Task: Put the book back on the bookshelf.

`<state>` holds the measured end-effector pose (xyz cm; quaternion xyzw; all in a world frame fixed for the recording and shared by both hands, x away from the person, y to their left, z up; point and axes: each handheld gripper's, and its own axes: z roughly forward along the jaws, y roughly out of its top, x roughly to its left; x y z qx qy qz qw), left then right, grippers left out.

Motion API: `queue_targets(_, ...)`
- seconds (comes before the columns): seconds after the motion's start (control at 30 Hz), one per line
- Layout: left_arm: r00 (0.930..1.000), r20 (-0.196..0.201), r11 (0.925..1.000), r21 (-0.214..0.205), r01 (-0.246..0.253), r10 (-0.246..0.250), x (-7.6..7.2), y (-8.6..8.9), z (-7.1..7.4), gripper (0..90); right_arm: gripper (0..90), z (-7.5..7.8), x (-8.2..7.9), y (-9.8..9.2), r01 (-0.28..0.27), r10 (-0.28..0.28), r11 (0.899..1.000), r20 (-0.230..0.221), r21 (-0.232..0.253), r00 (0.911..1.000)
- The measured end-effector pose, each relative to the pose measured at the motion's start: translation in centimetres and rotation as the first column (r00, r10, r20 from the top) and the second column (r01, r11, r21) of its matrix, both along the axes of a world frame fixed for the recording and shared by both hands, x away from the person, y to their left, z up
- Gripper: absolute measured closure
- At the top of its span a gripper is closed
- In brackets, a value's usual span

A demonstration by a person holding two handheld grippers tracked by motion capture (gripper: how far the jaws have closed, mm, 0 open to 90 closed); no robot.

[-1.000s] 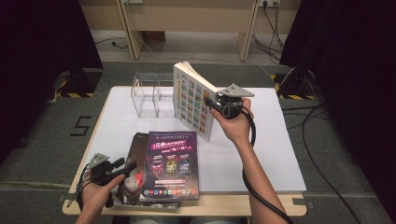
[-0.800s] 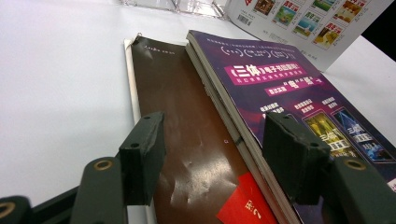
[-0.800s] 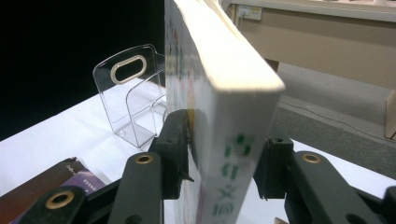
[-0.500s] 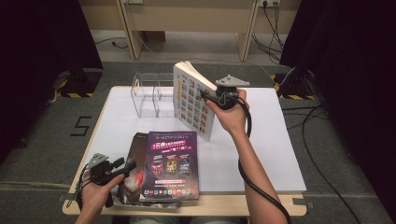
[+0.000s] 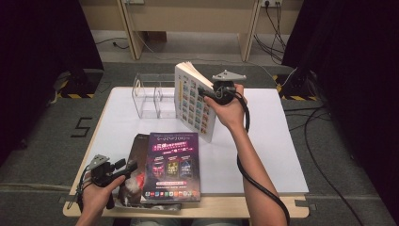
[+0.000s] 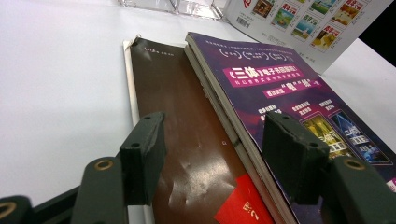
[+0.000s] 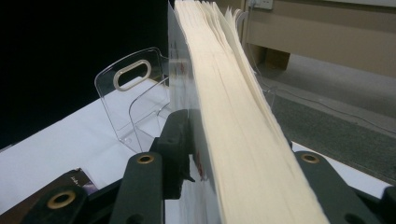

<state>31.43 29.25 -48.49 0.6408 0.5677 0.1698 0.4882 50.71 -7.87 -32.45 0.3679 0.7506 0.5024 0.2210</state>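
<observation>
A white table (image 5: pixel 263 155) carries a clear acrylic rack (image 5: pixel 148 96) near its far edge and, at the near edge, a purple magazine (image 5: pixel 171 167) lying on a brown book (image 5: pixel 134 162). The right gripper (image 5: pixel 207 93), whose jaws have just been closing, clamps a white book (image 5: pixel 193 101) upright beside the rack. The left gripper (image 5: pixel 126 168) stands open over the brown book's cover.

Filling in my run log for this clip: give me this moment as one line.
right gripper: shut on white book, held upright above table | left gripper: open, by purple book | clear rack: holds no book
</observation>
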Motion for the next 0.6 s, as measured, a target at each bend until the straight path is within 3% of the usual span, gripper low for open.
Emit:
queue_targets(0.27,1.0000,0.000,1.0000,-0.004,-0.001,0.001,-0.01,0.02,0.01,38.8,63.0,0.11,0.27,0.16,-0.004,0.004,1.000,-0.015,-0.001,0.9999)
queue_targets(0.47,1.0000,-0.001,1.0000,-0.002,0.000,0.000,-0.02,-0.04,-0.01,38.8,72.1,0.18,0.17,0.18,-0.005,0.005,1.000,-0.028,-0.002,0.9996)
queue_targets(0.6,1.0000,-0.003,1.0000,-0.003,0.002,-0.002,-0.04,-0.09,-0.05,38.7,73.3,0.35,0.08,0.32,-0.007,0.007,1.000,-0.041,-0.004,0.9991)
